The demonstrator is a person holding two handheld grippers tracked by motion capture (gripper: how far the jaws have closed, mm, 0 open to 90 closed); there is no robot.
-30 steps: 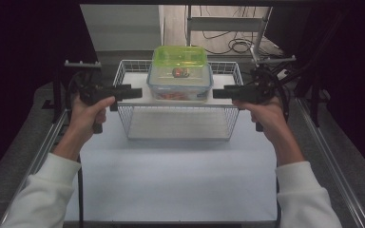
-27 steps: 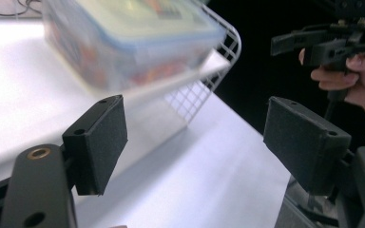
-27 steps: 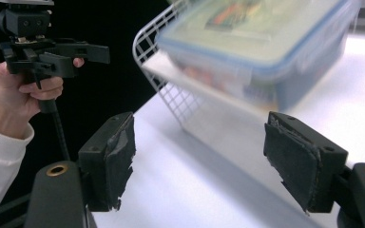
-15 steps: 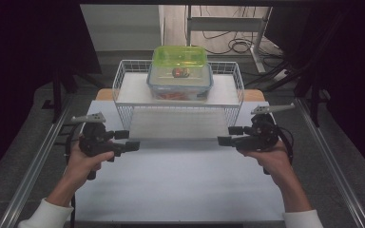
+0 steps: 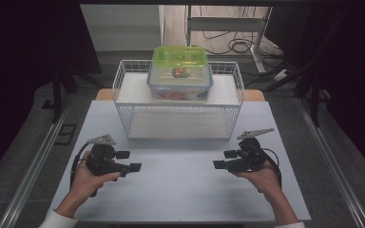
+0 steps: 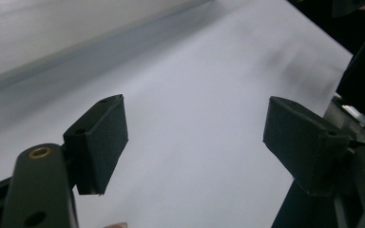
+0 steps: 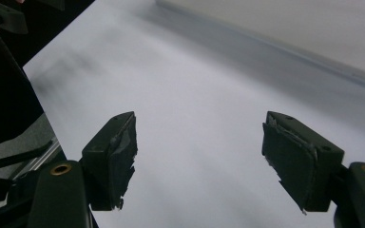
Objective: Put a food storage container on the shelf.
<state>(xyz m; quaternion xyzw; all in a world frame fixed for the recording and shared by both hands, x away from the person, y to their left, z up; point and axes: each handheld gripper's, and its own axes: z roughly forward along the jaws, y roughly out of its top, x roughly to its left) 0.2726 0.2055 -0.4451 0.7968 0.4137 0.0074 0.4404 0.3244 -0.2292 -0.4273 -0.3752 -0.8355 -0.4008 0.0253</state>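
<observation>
1. My left hand-held gripper (image 5: pixel 132 160) sits low over the white surface (image 5: pixel 180 190), jaws spread wide, nothing between the pads (image 6: pixel 102 137). It points toward the middle.
2. My right hand-held gripper (image 5: pixel 222 159) mirrors it: jaws spread, empty. Its pads (image 7: pixel 292 156) look frayed at the edges, so I'd expect a weaker hold on smooth plastic.
3. Both are well apart from the wire basket (image 5: pixel 123 85) at the far end of the surface.
4. The work items, two stacked food containers, rest on the basket: a green-lidded container (image 5: pixel 179 56) on a blue-rimmed container (image 5: pixel 180 83).
5. Risk: grab only the lower one and the top one could slide off; it just rests there.
6. Risk: uneven squeeze from two sides could tip the stack or drag the light basket along.
7. Risk: jaws catching the basket's raised wire rim on approach.
8. Contents inside are blurry; something red, can't tell what.
</observation>
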